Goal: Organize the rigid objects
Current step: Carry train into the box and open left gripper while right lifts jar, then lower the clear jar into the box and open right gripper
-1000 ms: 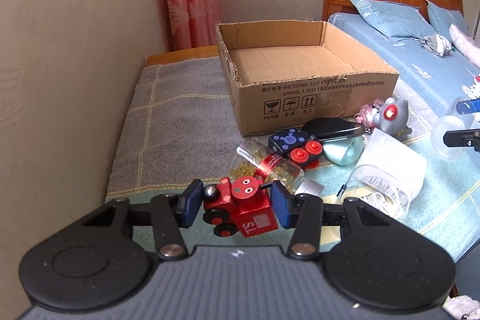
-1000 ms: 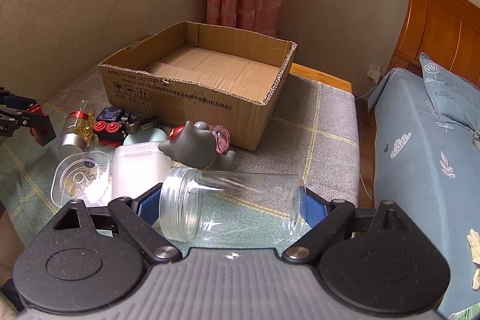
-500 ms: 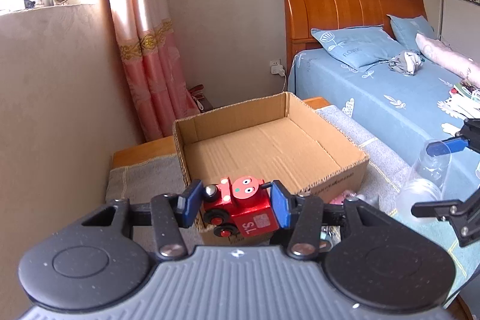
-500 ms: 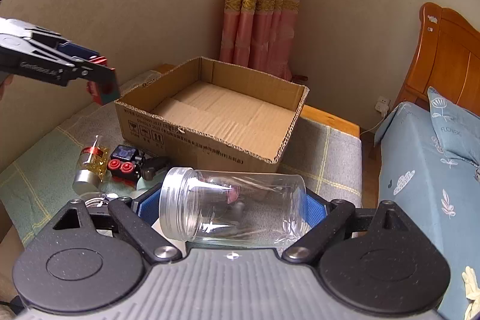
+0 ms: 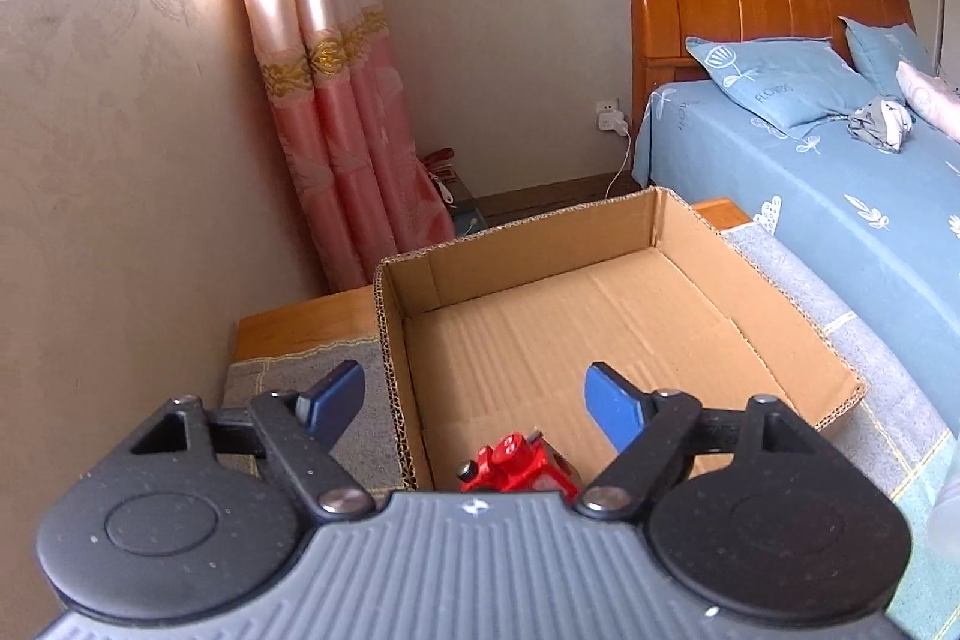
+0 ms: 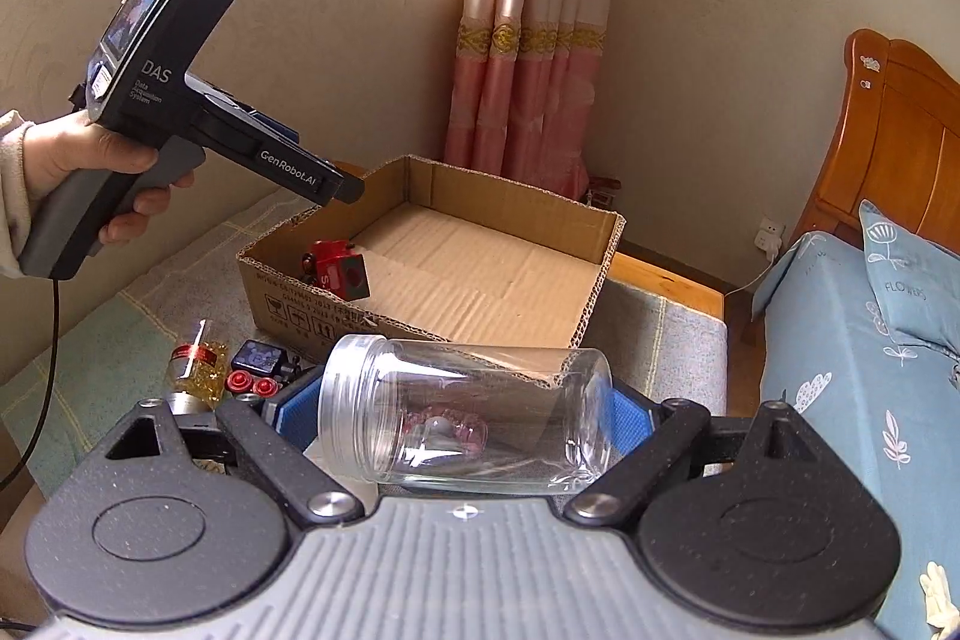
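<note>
Left gripper (image 5: 474, 397) spread wide above the near left corner of the cardboard box (image 5: 690, 232), nothing between its blue pads (image 5: 609, 403). Red toy train (image 5: 516, 466) down on the box floor just below and between those fingers, apart from them, partly hidden behind the gripper body. From the right wrist view, same train (image 6: 336, 271) tipped against the box's near wall in the left corner, with the left gripper's tip (image 6: 345, 187) hanging above the box rim (image 6: 606, 244) over it, held in a hand (image 6: 90, 172). Right gripper (image 6: 462, 415) pinching a clear plastic jar (image 6: 468, 421) lying sideways, threaded mouth to the left, short of the box and level with its near edge. Below the jar on the cloth-covered surface (image 6: 108, 358), a small bottle of gold beads (image 6: 195, 370) and a dark toy with red wheels (image 6: 258, 370), both outside the box.
</note>
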A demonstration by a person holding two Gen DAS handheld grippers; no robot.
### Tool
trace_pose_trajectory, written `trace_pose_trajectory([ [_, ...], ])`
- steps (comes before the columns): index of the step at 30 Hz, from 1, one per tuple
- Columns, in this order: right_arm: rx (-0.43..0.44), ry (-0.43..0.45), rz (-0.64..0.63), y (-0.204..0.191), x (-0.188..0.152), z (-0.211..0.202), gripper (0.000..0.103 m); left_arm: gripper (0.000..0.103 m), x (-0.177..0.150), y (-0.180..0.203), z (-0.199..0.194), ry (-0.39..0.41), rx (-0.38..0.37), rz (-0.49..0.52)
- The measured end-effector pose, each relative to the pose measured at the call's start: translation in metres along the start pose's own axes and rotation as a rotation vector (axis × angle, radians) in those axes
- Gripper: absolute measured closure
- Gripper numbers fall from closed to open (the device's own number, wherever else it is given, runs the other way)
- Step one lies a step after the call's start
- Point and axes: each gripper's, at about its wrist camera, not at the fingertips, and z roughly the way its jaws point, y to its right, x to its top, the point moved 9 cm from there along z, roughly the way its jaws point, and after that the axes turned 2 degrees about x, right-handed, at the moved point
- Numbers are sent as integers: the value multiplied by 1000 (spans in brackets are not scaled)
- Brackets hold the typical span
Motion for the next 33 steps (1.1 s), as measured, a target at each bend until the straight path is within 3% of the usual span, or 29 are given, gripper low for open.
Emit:
trace_pose_trajectory([
  [3, -2, 5, -3, 0, 5, -1, 9, 8, -3, 0, -13, 32, -43, -22],
  [10, -11, 2, 1, 5, 21, 10, 9, 7, -22, -3, -48, 57, -70, -79],
  [12, -7, -3, 11, 8, 29, 17, 9, 1, -29, -6, -56, 52, -42, -91],
  [20, -16, -54, 52, 21, 70, 67, 9, 1, -61, -31, -88, 84, 92, -170],
  [30, -51, -133, 85, 34, 112, 147, 9, 1, -97, -55, -101, 79, 129, -232],
  [33, -101, -138, 89, 42, 119, 161, 0, 1, -104, -57, -100, 67, 129, -238],
])
